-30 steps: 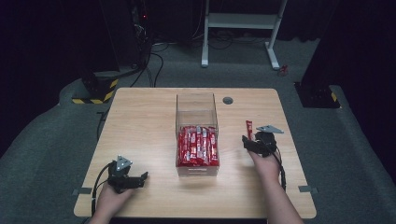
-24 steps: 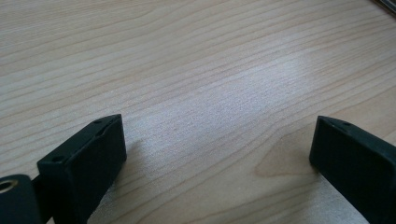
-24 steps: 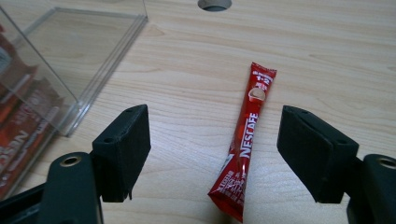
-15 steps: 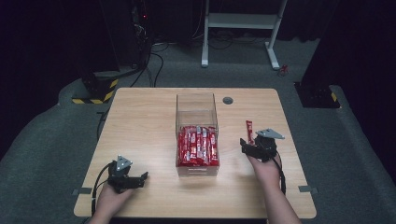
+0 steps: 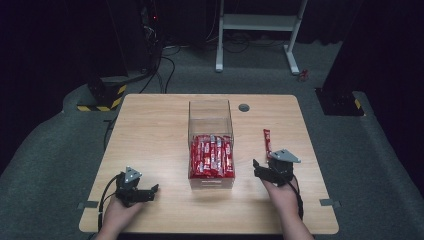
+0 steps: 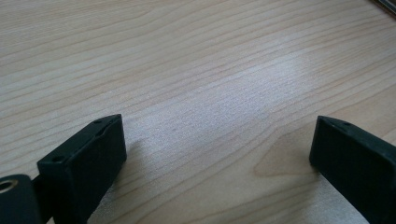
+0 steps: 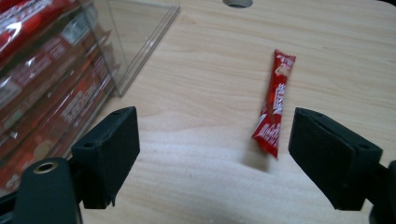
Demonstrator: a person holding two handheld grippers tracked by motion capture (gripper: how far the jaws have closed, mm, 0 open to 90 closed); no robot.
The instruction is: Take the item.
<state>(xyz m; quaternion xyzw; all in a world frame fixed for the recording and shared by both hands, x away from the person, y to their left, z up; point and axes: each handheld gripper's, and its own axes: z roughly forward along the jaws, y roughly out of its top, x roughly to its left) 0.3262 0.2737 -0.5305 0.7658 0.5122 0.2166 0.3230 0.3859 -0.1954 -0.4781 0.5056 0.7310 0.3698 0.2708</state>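
Note:
A clear plastic box (image 5: 209, 114) stands mid-table, its near half filled with several red stick packets (image 5: 212, 156). One loose red packet (image 5: 266, 142) lies on the wood to the right of the box. My right gripper (image 5: 265, 166) sits just short of that packet's near end, and its jaws have just been opening. In the right gripper view the gripper (image 7: 215, 154) is open. The packet (image 7: 276, 100) lies ahead of the pads and nothing is between them. My left gripper (image 5: 152, 192) rests at the near left, open over bare wood (image 6: 217, 149).
The wooden table (image 5: 150, 130) has a round cable hole (image 5: 244, 107) behind the box. In the right gripper view the box wall (image 7: 135, 42) is close on the left. Dark floor, cables and a white stand leg (image 5: 292, 55) lie beyond the far edge.
My right gripper has drawn back toward the near edge and its jaws stand wider. The loose packet stays on the table. The left gripper has not moved.

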